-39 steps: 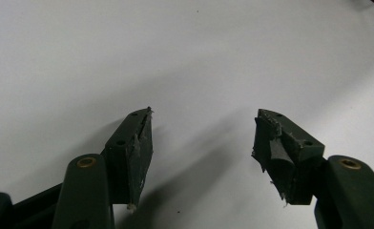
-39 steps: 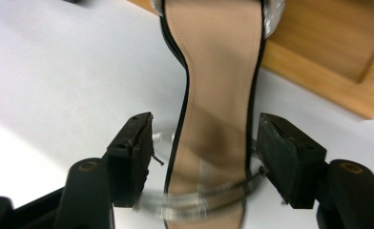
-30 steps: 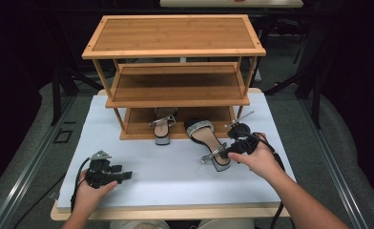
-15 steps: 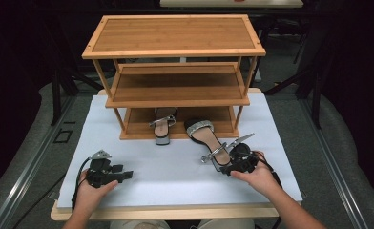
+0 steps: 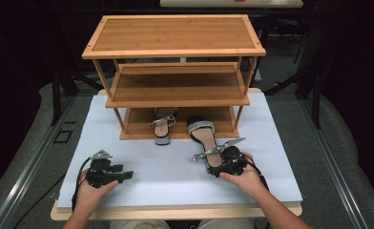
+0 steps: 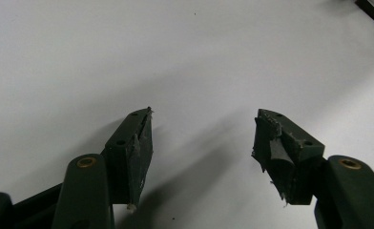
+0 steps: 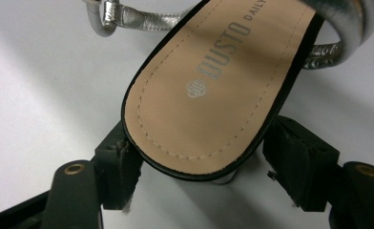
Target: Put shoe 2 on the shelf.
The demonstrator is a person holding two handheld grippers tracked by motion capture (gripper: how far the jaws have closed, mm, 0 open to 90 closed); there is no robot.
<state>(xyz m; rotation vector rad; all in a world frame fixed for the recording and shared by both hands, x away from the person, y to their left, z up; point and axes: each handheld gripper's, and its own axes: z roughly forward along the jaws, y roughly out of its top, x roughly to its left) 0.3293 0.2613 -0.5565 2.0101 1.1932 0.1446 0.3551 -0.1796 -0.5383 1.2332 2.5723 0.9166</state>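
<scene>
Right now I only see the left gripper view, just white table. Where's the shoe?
Observer: The silver sandal lies on the table, toe toward the wooden rack, heel by the right tool.
Operator: Is the tool squeezing it?
Observer: No. Its jaws have just been opening; the heel end sits between them.
Operator: Is there another shoe?
Observer: Yes, a second sandal sits on the rack's bottom shelf.

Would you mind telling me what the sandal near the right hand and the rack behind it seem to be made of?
The sandal looks like tan leather or an imitation: matte insole with stitched edge, stamped lettering, black rim. Its straps are shiny silver, probably metallic-coated. The rack seems bamboo or light wood: warm grain, smooth satin finish.
</scene>
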